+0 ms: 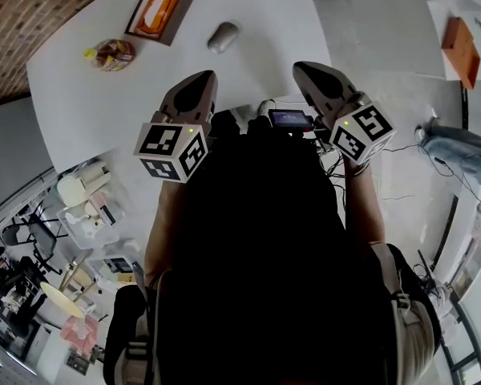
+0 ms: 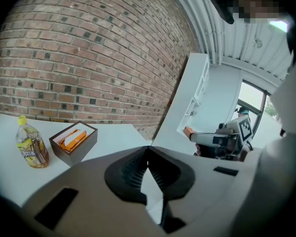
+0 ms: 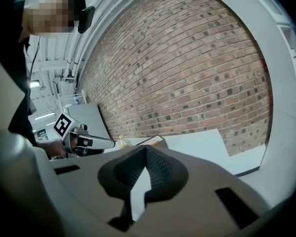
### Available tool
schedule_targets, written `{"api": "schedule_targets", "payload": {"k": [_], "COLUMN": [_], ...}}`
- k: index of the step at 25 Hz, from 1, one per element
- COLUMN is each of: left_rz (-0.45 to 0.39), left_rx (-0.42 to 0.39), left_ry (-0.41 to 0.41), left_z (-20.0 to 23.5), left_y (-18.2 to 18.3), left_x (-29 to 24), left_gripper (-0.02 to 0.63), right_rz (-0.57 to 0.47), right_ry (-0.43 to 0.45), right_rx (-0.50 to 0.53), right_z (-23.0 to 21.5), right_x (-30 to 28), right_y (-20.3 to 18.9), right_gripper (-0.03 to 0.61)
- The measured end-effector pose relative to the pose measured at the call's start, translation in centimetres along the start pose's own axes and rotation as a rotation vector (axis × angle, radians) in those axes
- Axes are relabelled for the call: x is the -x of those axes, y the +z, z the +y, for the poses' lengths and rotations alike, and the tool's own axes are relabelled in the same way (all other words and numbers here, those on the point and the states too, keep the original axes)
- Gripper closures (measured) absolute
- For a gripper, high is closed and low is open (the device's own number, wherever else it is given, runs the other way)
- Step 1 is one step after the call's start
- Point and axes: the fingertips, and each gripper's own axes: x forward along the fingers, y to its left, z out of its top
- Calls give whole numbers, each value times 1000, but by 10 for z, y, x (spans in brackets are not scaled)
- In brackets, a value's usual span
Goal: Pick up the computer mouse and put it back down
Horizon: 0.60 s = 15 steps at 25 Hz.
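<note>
The grey computer mouse [image 1: 223, 37] lies on the white table [image 1: 88, 103], far of both grippers and touched by neither. My left gripper [image 1: 199, 83] hovers over the table's near edge, jaws shut and empty. My right gripper [image 1: 305, 72] is level with it to the right, also shut with nothing between its jaws. In the left gripper view the left gripper [image 2: 148, 151] has its jaws meeting at the tip, and the mouse is hidden. The right gripper [image 3: 146, 151] looks the same in the right gripper view.
A dark open box with an orange item [image 1: 159, 9] and a small yellow-capped bottle [image 1: 112, 54] sit left of the mouse. A brick wall [image 2: 89, 58] backs the table. An orange box [image 1: 461, 50] lies on another table at right. Shelves of clutter [image 1: 80, 207] stand at lower left.
</note>
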Motion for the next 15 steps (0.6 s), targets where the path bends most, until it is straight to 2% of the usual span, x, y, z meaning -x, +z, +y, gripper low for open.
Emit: {"api": "schedule_targets", "payload": {"k": [15], "left_rz": [28], "left_rx": [-4], "left_ry": [10], "left_z": [5], "left_y": [-7], "left_x": [7], "left_gripper": [598], "right_rz": [-1], "right_ry": [-8], "right_rx": [-9], "right_z": [5], "right_x": [-1], "right_y": [-3], "right_gripper": [563]}}
